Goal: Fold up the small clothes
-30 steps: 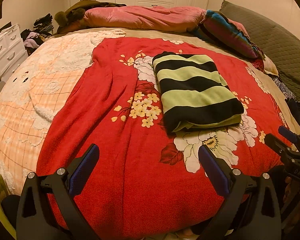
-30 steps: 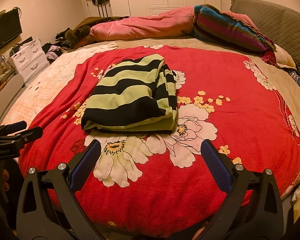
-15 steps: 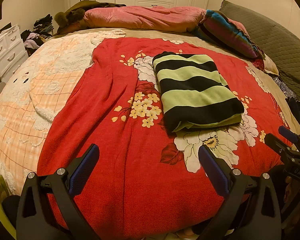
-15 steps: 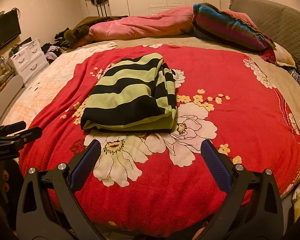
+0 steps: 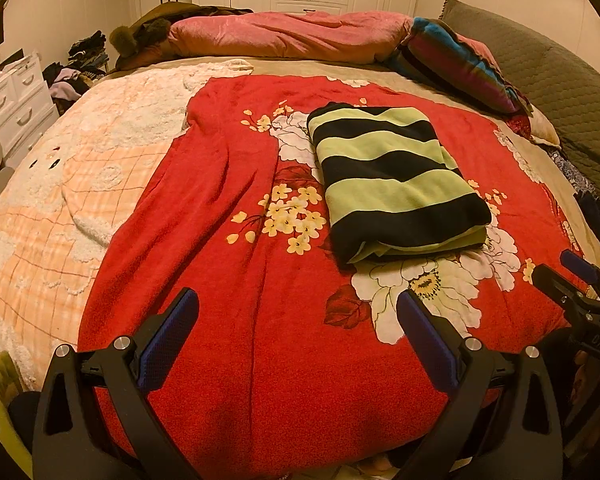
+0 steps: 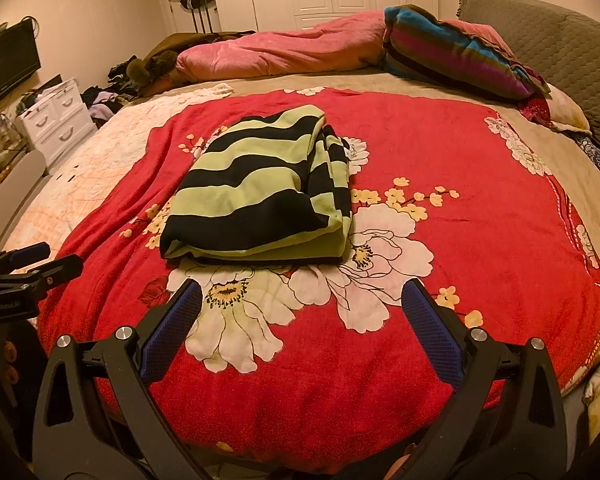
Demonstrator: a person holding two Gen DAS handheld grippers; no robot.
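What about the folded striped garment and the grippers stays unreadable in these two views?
- Striped garment: type and inner folds hidden by its own top layer, both views.
- Its underside: hidden against the red blanket.
- Left gripper, right gripper: bases cut off by the bottom edge.

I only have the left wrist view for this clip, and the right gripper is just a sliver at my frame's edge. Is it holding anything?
Observer: No. In the right wrist view the right gripper is open, with only the red blanket showing between its pads.
Operator: What does the right side of the striped garment look like?
Observer: The striped garment shows several stacked layers along that side, folded fairly evenly.
Operator: Is the right gripper touching it?
Observer: No. Its tips stop short of the garment's near edge, over the white flower print.
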